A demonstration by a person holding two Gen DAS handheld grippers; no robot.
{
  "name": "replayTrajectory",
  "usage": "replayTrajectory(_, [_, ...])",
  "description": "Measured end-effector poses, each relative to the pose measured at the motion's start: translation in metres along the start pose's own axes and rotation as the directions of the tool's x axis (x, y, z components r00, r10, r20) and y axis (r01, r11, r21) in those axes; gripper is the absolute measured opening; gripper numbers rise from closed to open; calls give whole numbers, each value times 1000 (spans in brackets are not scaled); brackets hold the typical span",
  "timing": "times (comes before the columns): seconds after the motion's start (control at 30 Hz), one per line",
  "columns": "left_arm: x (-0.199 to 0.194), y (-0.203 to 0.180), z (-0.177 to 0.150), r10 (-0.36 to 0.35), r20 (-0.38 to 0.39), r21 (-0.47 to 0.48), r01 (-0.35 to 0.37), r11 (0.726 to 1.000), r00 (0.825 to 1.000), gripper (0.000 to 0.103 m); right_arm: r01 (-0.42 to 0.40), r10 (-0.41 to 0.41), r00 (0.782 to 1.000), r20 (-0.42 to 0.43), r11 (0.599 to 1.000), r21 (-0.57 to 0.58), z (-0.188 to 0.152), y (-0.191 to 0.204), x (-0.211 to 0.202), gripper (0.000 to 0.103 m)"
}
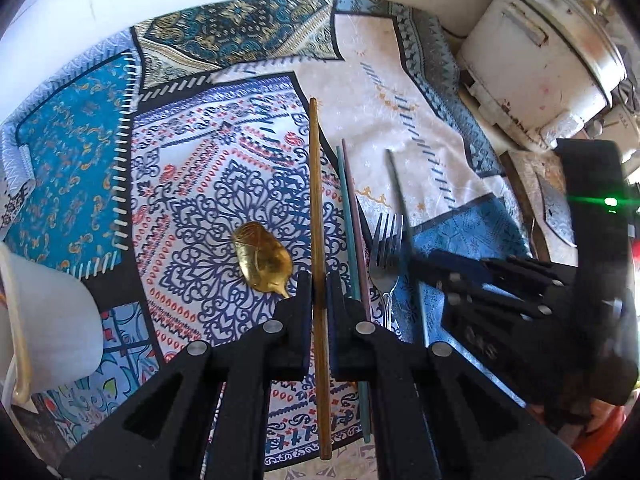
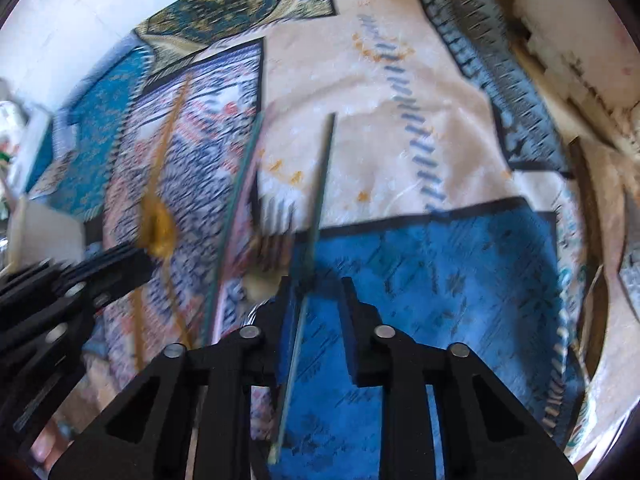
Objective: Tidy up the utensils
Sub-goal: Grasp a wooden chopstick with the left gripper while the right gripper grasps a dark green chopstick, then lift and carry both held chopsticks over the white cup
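Utensils laid out on patterned cloth [image 1: 200,208].
Left gripper [image 1: 319,292] narrowed around wooden chopstick [image 1: 316,200], gold spoon [image 1: 262,258] just beside; right gripper [image 2: 316,284] parted, straddling dark stick [image 2: 320,200] beside fork [image 2: 276,216]; white cup [image 1: 52,320] at left, contents unseen.

I count four chopsticks: one wooden chopstick [image 1: 318,208], a teal-and-pink pair [image 1: 349,216], one dark chopstick [image 1: 400,196]. Beside them, one fork [image 1: 384,252], one gold spoon [image 1: 262,258].

patchwork cloth [image 1: 72,168] — white cup [image 1: 48,320] | worn white cooker [image 1: 536,60]
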State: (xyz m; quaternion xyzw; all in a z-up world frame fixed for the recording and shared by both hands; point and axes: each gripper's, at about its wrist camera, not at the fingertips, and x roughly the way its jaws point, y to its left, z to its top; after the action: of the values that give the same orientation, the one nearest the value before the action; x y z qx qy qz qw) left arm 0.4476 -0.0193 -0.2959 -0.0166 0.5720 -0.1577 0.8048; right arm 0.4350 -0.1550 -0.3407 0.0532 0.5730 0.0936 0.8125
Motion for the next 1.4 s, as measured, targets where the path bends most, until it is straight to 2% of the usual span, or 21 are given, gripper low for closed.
replayTrajectory(0.07, [-4,-1,-9,6,12,-7,-6,1000,1000,5,28,-27,999,27,1000,-14,2,3,1,7])
replayTrajectory(0.17, [-1,1,-13,7,15,-20,-7,1000,1000,5,29,-29,999,30,999,-22,8,4,3,7])
replayTrajectory(0.3, [-4,5,-17,10,20,-34,-9,999,1000,5,-11,11,1000,24,1000,-1,16,3,5,6])
replayTrajectory(0.4, [-6,2,-16,19,35,-40,-18,999,999,5,-88,88,996,-2,995,39,18,-4,6,5])
replayTrajectory(0.57, [-12,2,-15,22,59,-68,-18,998,998,5,-117,118,993,-3,992,54,8,-8,-1,5])
replayTrajectory(0.83, [-31,-6,-15,24,115,-65,-17,998,993,5,-159,155,985,73,986,54,-1,-10,-38,5])
replayTrajectory(1.13, [-66,-17,-17,33,212,-51,-23,998,977,5,-187,185,968,167,982,-4,-4,7,-77,5])
replayTrajectory(1.4, [-113,-17,-19,45,325,-60,-27,998,945,5,-191,207,945,253,978,-87,-4,30,-117,5])
